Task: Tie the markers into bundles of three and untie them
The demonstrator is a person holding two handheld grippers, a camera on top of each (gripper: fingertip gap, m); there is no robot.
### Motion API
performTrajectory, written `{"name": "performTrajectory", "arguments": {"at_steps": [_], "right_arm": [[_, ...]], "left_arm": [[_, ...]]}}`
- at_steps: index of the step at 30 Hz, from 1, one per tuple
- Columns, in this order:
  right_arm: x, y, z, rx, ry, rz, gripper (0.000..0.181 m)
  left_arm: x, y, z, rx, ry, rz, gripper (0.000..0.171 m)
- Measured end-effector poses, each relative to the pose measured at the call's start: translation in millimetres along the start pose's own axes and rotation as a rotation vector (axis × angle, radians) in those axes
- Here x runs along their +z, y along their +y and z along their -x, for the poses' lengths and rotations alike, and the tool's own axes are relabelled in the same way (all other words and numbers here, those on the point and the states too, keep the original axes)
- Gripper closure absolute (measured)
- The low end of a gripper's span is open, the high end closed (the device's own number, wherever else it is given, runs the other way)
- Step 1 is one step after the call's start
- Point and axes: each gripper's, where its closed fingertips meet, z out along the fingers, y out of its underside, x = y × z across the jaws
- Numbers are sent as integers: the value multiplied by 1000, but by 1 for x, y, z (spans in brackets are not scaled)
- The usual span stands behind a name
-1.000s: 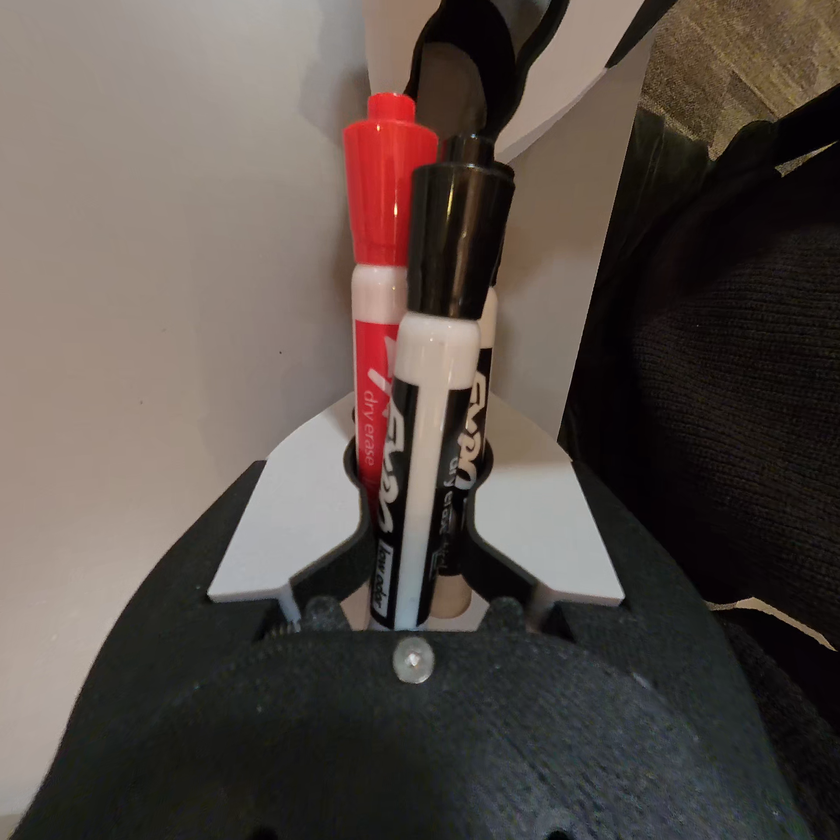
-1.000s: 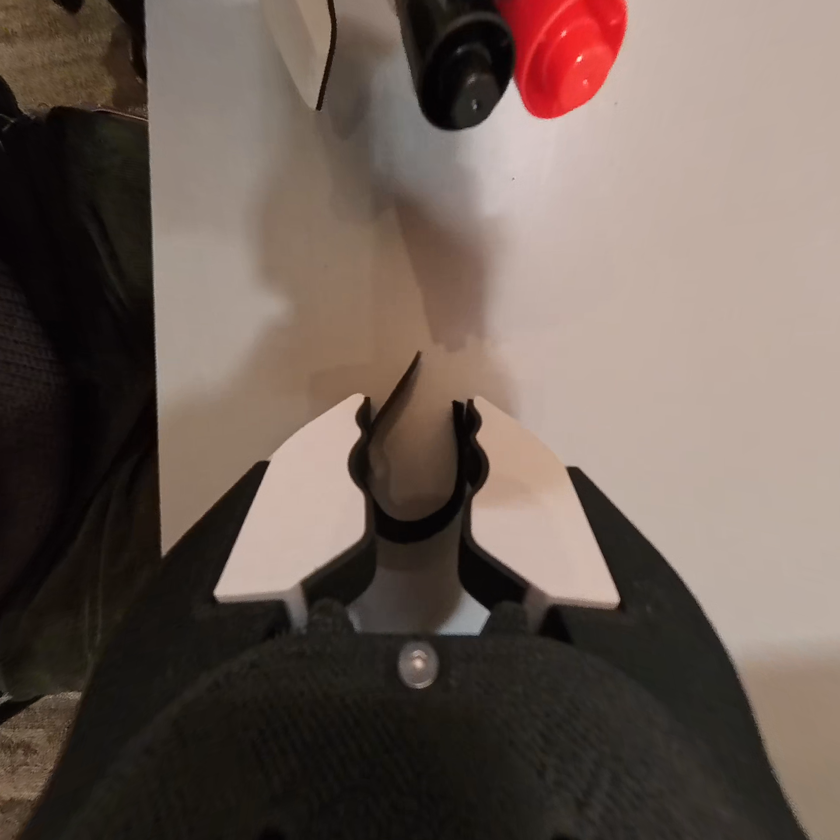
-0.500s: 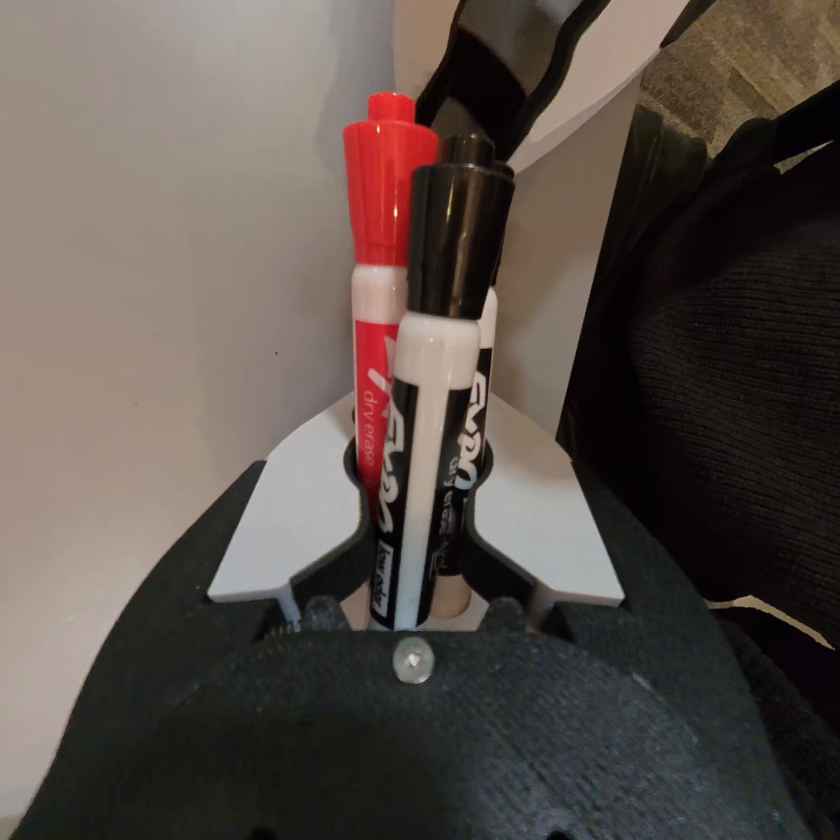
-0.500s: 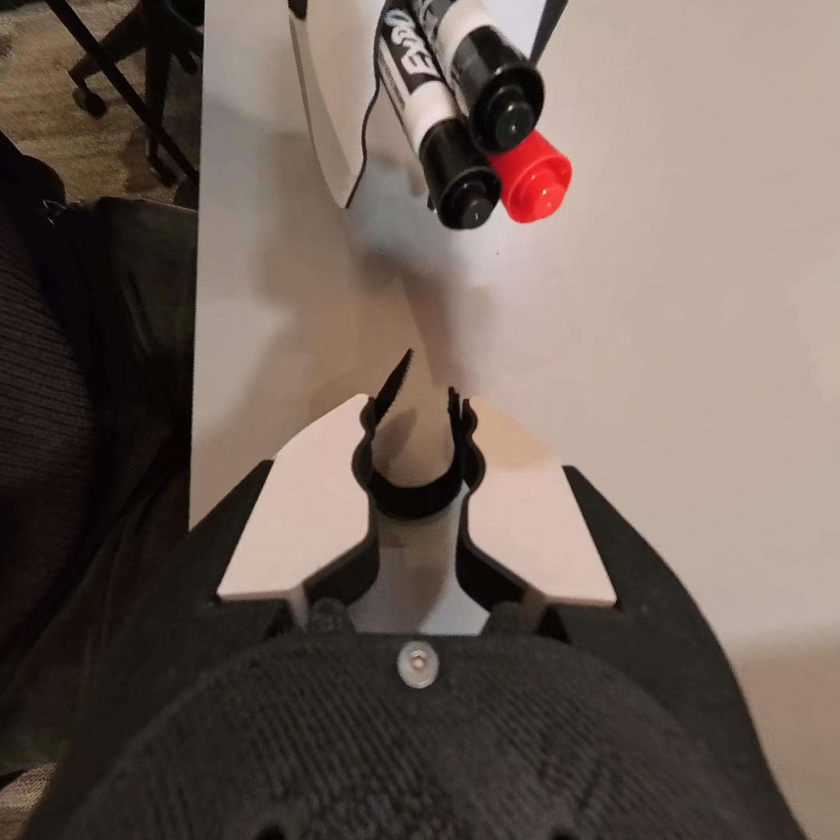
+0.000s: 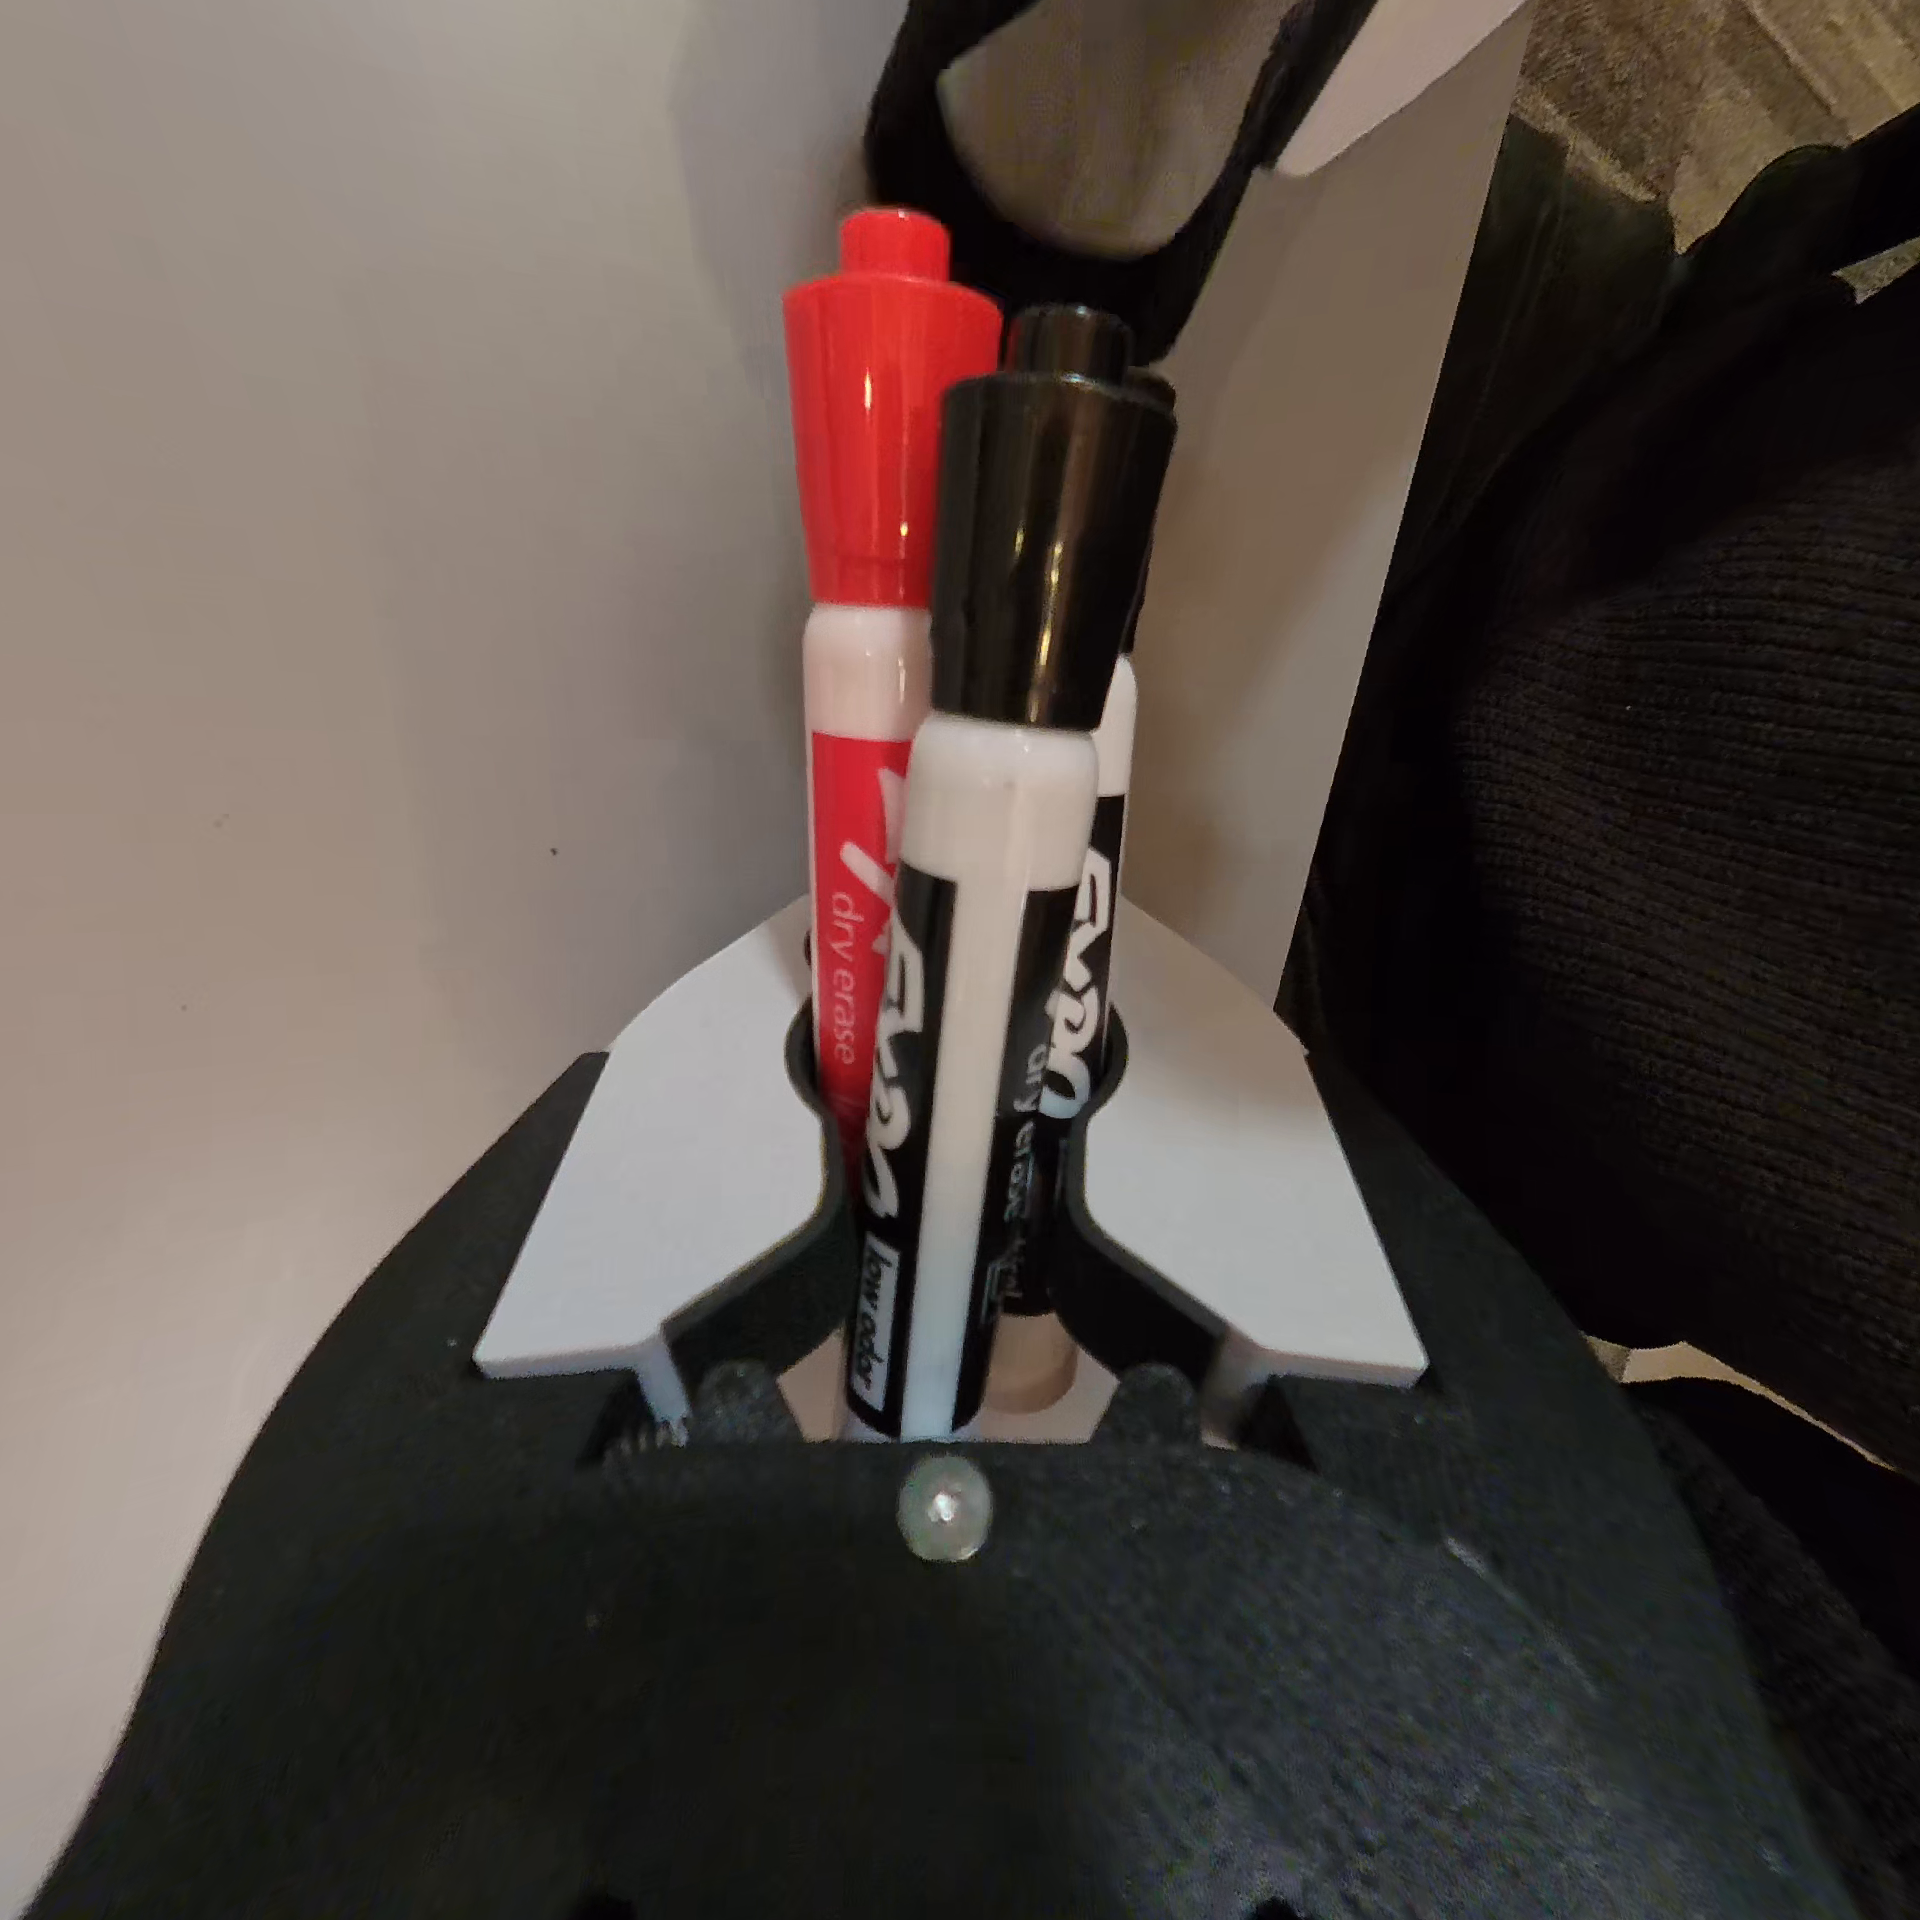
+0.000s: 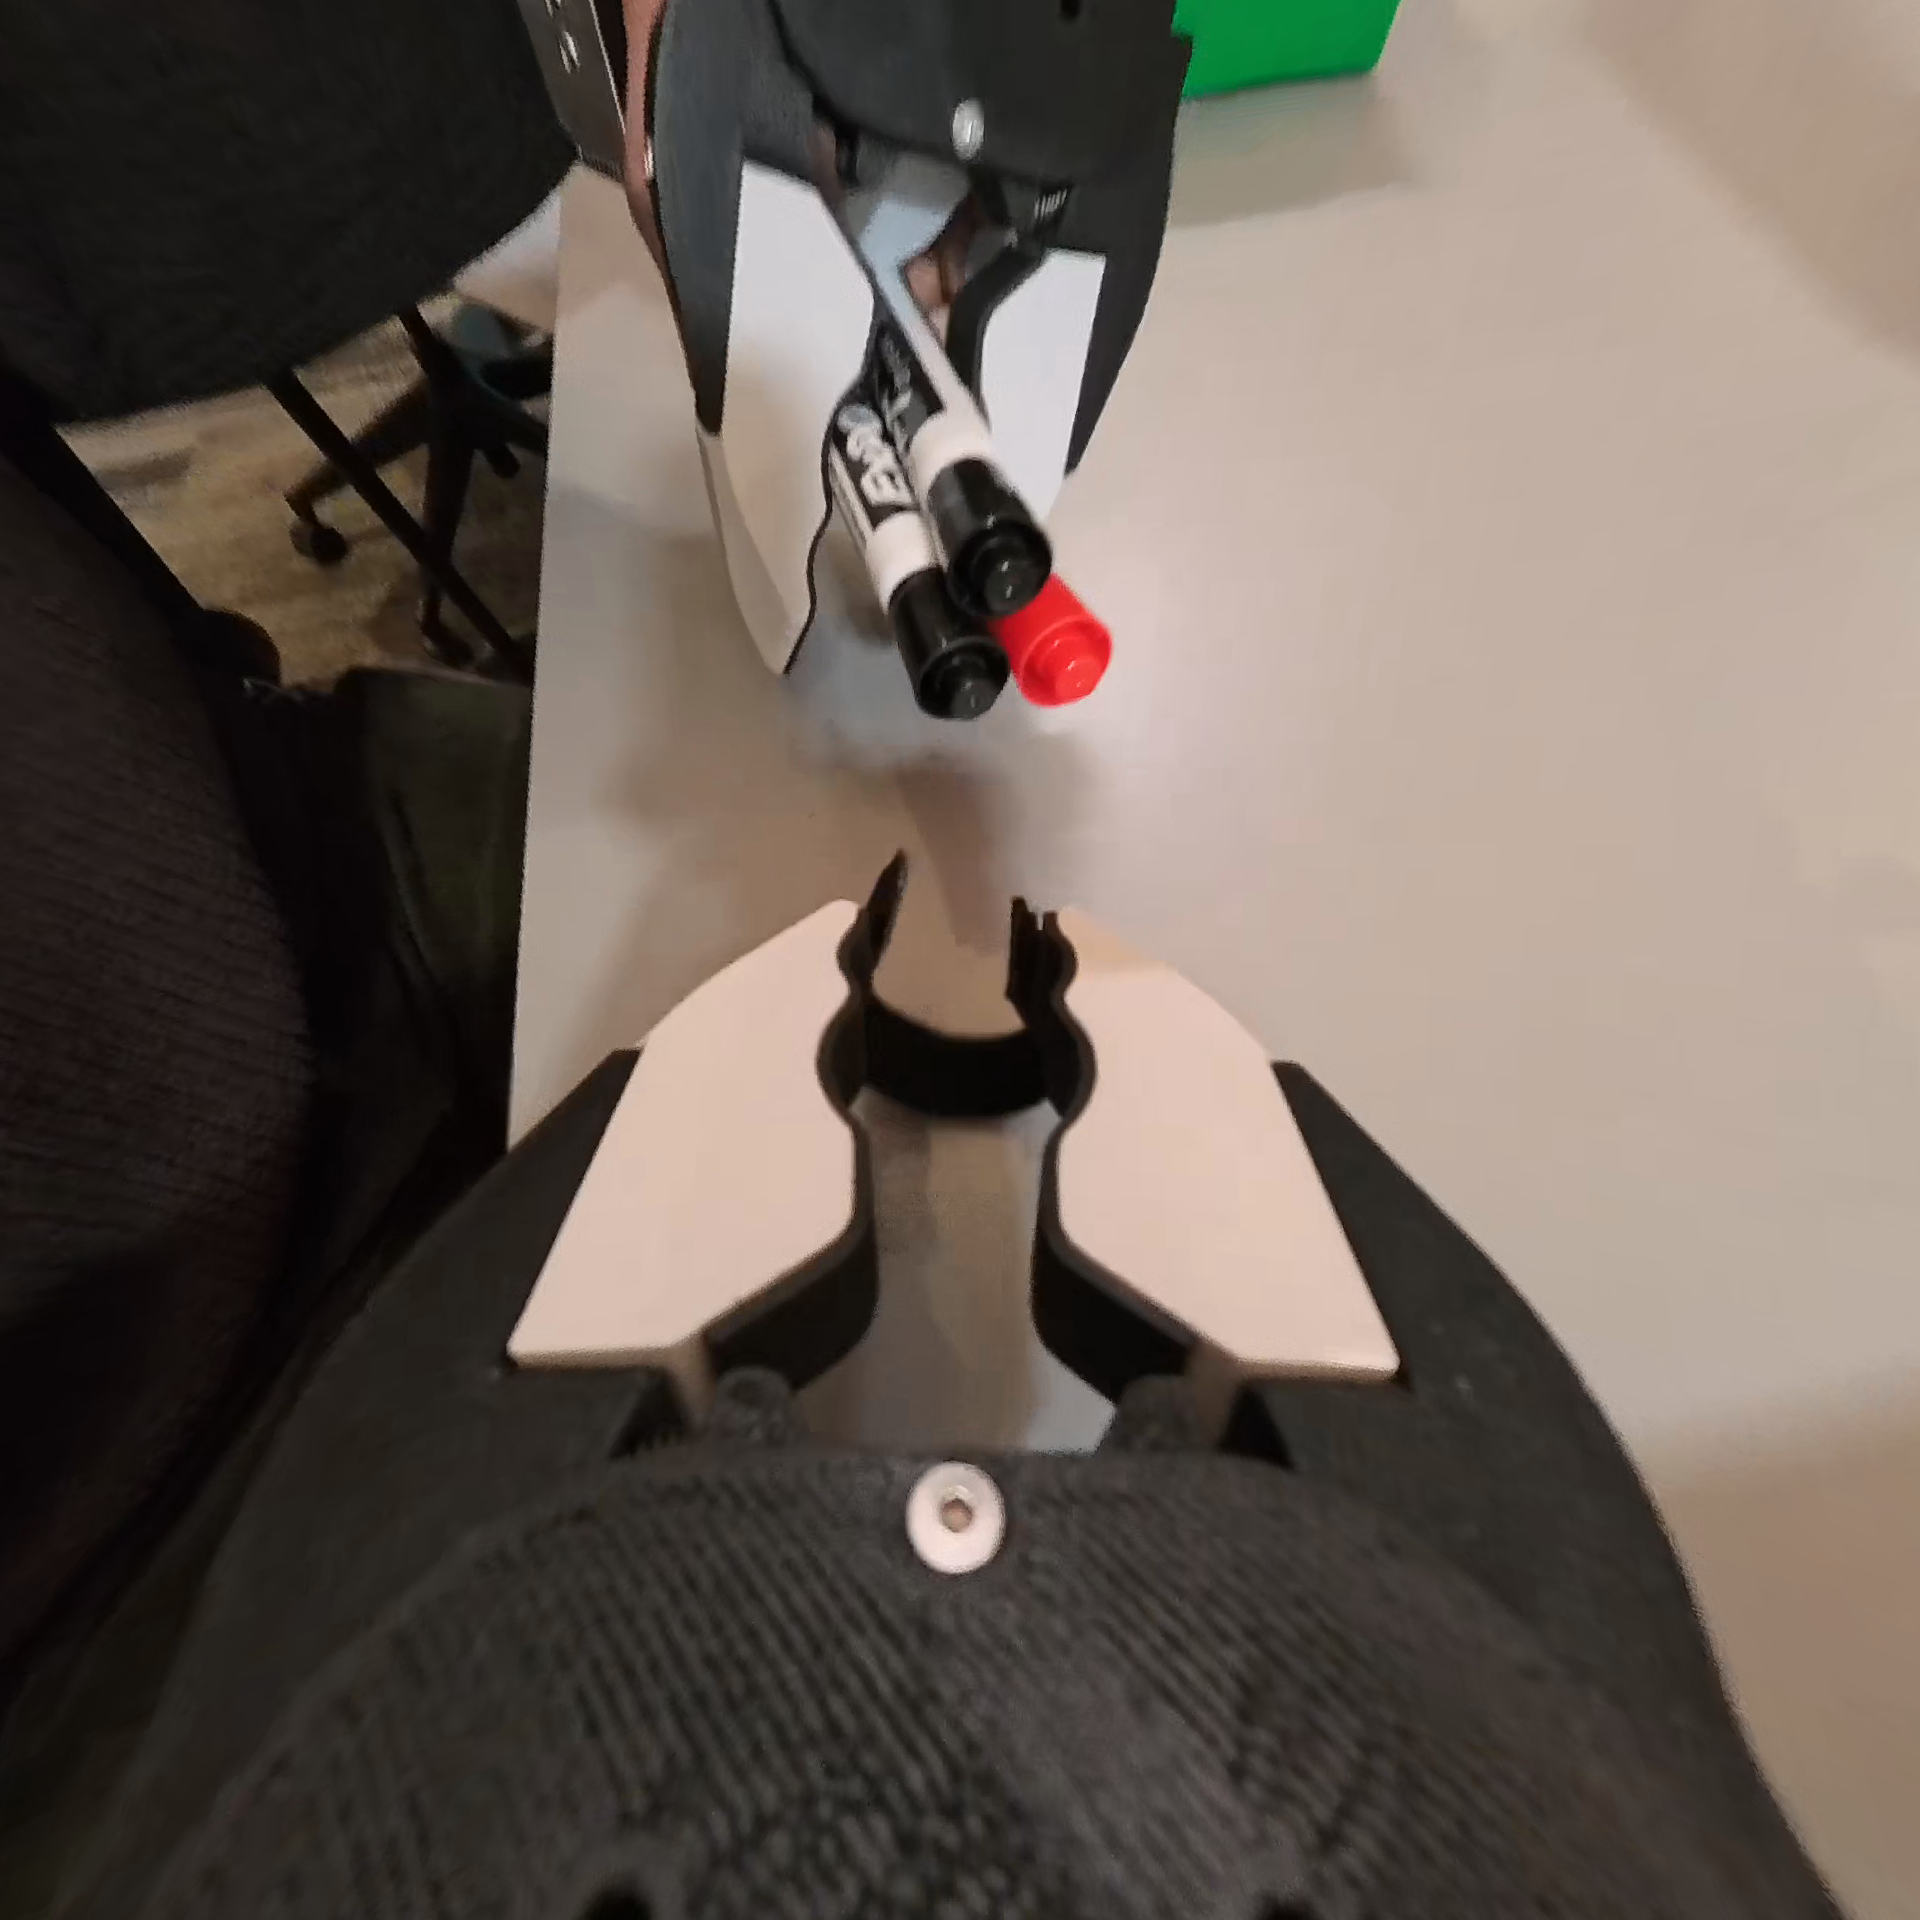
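Note:
My left gripper [image 5: 961,935] is shut on three markers: a red marker [image 5: 883,499] and two black markers [image 5: 1049,582], caps pointing forward. In the right wrist view the left gripper [image 6: 925,551] holds the bundle above the white table [image 6: 1455,727], with the red cap [image 6: 1051,644] and the black caps [image 6: 951,665] facing me. My right gripper [image 6: 956,914] is open, with a black elastic band [image 6: 951,1070] stretched across its fingers. It stands a short way in front of the caps. It also shows at the top of the left wrist view [image 5: 1070,135].
The table's edge [image 6: 530,831] runs down the left of the right wrist view. A chair on casters [image 6: 416,447] stands on the floor beyond it. A green bin [image 6: 1278,42] sits at the far end. A person's dark clothing [image 5: 1662,831] fills the right of the left wrist view. The tips of one gripper are about 10 centimeters away from the tips of the other.
My right gripper has backed away from the marker caps with the band still on its fingers. The markers now look smaller and lower in its view. The left gripper's hold is unchanged.

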Motion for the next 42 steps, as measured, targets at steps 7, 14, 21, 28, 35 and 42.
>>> {"name": "performTrajectory", "arguments": {"at_steps": [7,14,21,28,35,42], "right_arm": [[-3,7,-4,48,6,-5,147],[4,12,-7,66,36,23,144],[10,25,-13,153,63,81,130],[4,26,-16,247,172,38,101],[10,35,-12,285,201,56,87],[22,39,-10,220,274,129,77]], "left_arm": [[8,-2,-3,15,7,28,128],[8,-1,-3,11,8,31,128],[7,1,-1,2,4,35,129],[6,3,0,-5,2,34,129],[5,4,0,-7,-1,39,128],[5,4,1,-7,-3,40,128]]}}
